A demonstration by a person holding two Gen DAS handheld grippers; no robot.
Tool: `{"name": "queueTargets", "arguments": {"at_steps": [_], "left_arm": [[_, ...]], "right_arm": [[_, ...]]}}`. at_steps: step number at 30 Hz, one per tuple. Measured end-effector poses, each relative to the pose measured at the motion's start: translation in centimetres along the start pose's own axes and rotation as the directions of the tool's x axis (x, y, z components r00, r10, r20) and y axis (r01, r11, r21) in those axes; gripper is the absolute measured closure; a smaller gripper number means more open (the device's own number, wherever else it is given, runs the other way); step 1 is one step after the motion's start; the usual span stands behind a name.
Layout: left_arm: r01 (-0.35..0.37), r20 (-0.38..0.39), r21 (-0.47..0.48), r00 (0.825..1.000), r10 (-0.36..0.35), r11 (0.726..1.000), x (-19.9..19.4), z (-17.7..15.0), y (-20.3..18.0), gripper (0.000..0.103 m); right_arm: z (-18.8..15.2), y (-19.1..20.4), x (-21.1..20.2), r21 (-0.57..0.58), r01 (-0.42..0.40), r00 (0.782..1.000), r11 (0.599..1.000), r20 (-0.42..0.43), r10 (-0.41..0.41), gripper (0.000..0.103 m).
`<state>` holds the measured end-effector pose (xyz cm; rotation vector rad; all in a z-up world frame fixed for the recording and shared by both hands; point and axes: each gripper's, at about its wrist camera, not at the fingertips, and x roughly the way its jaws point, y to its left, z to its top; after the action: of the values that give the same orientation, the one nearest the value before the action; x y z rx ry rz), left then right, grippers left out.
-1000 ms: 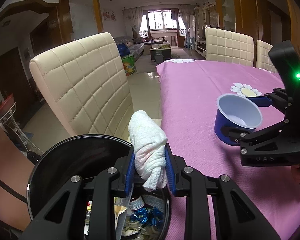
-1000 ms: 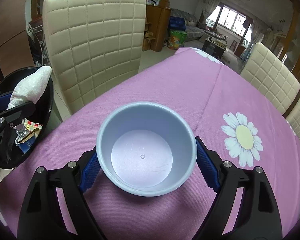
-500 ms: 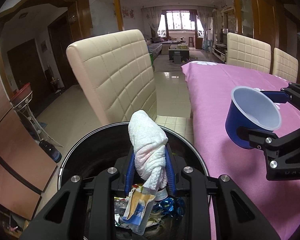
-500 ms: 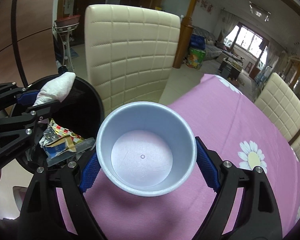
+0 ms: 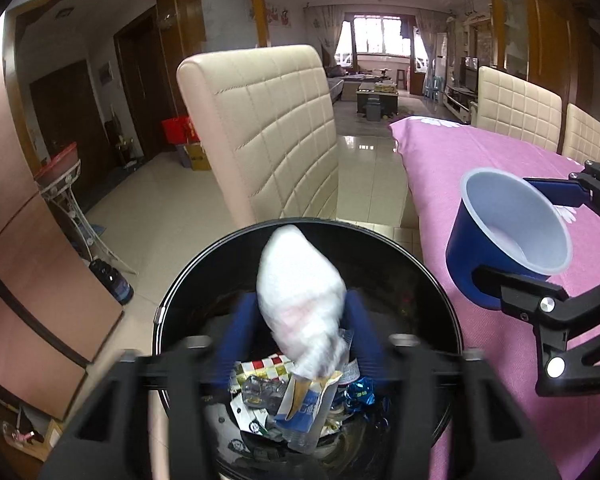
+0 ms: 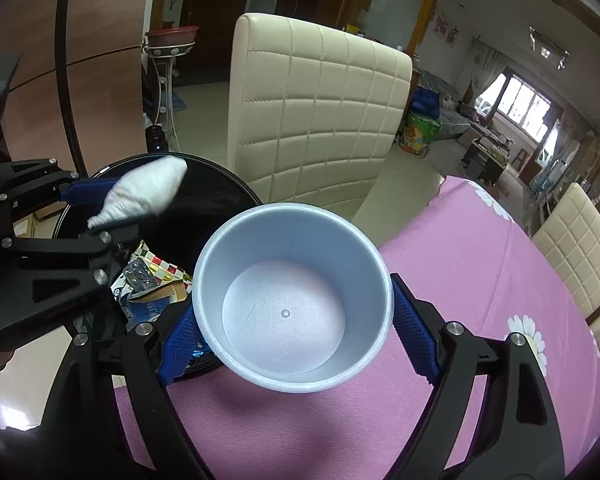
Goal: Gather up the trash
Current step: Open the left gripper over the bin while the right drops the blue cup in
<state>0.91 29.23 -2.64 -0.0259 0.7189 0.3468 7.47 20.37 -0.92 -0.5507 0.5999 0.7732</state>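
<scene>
Over the black bin (image 5: 180, 300) off the tabletop's edge: left gripper (image 5: 300, 332), jaws just opened, pads apart from the crumpled white tissue (image 5: 300, 292) between them, above wrappers (image 5: 288, 396) inside. Beside it, over the pink tablecloth (image 6: 480, 272) near that edge: right gripper (image 6: 296, 322), clamped on the blue cup (image 6: 292, 304), mouth toward the camera.
</scene>
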Motion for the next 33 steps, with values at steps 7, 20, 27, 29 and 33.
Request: {"name": "queueTargets", "arguments": {"at_steps": [7,20,27,29,33], "left_arm": [[-0.032,0.010,-0.049,0.999,0.032,0.998,-0.8,-0.7,1.6,0.023],[-0.114,0.036,-0.082,0.992,0.117,0.990,-2.0,-1.2,3.9,0.023],[-0.109,0.027,-0.086,0.993,0.111,0.990,-1.8,-1.4,3.9,0.023],[-0.104,0.027,-0.080,0.994,0.107,0.991,-1.9,-1.4,3.8,0.023],[-0.098,0.029,-0.061,0.995,0.100,0.993,-1.8,-1.4,3.1,0.023]], "right_arm": [[0.5,1.0,-0.2,-0.021,-0.017,1.000,1.000,0.004,0.017,0.019],[1.5,3.8,0.2,-0.076,-0.065,0.998,0.995,0.009,0.066,0.018],[1.2,4.2,0.5,-0.096,-0.037,0.999,0.995,0.012,0.039,0.011],[1.0,3.9,0.4,-0.088,-0.031,0.999,0.996,0.010,0.032,0.011],[0.4,2.6,0.3,-0.053,-0.027,1.000,0.998,-0.010,0.026,0.011]]}}
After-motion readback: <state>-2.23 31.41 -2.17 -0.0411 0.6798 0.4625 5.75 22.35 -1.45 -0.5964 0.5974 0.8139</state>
